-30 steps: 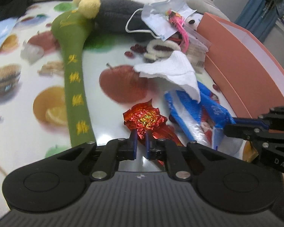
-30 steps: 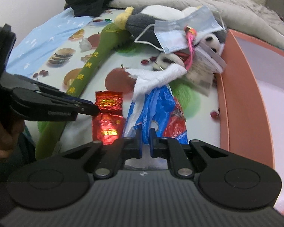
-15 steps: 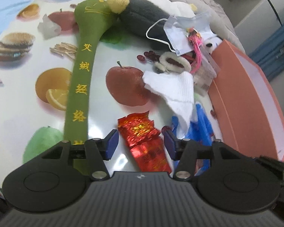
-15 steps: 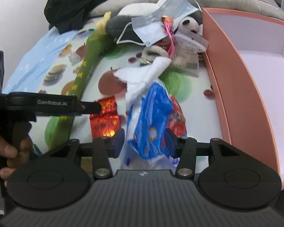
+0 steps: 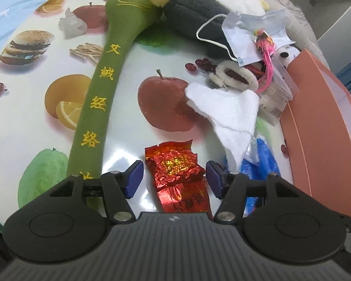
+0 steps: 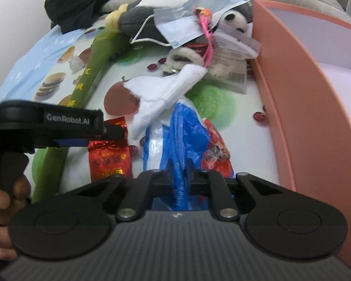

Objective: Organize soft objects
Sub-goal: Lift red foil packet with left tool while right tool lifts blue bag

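We see our left gripper [image 5: 174, 179] opening, its jaws straddling the crinkled red foil packet [image 5: 179, 178] at lower centre, long axis running away up the frame; our right gripper [image 6: 179, 182] pinches the blue plastic bag [image 6: 175, 138], nearer the salmon cardboard box [image 6: 316, 117].

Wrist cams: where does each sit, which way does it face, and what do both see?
Left wrist: on the left gripper, looking down along its opening fingers at the red foil packet lying between them, untouched.
Right wrist: on the right gripper, looking down along fingers shut on the blue plastic bag; left gripper and a hand show.
Shared: packet, white cloth, green plush stick, pink box.
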Demonstrator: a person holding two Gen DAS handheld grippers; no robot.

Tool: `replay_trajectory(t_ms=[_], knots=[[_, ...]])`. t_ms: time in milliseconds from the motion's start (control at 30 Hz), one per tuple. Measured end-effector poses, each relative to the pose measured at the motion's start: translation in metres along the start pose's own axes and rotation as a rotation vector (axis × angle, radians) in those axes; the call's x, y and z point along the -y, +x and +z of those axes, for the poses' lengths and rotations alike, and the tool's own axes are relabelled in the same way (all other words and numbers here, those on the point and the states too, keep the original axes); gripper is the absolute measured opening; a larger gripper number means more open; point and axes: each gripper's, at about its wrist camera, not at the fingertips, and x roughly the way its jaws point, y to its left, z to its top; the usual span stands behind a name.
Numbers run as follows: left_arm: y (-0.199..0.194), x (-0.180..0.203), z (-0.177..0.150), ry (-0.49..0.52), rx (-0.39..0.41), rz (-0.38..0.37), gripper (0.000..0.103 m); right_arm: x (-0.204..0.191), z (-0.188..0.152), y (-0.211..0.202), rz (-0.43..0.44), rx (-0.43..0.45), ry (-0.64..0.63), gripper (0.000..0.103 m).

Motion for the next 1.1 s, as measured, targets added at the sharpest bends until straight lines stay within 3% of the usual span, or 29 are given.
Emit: replay_trajectory(t_ms=[267, 467, 800, 1100], knots=[[0.004, 0.013, -0.005, 0.061, 0.027, 0.05, 0.069, 0.008, -0.006, -0.016, -0.041, 0.01, 0.018, 0.01], [0.007, 0.018, -0.008, 0.138, 0.035, 0.081, 0.064, 0.004, -0.009, -0.024, -0.049, 0.018, 0.016, 0.01], [-0.008, 0.009, -0.012, 0.148, 0.05, 0.008, 0.062, 0.0, -0.008, -0.034, -0.06, 0.032, 0.019, 0.01], [-0.054, 0.009, -0.015, 0.167, 0.104, -0.049, 0.062, -0.005, 0.0, -0.059, -0.081, 0.075, 0.019, 0.01]])
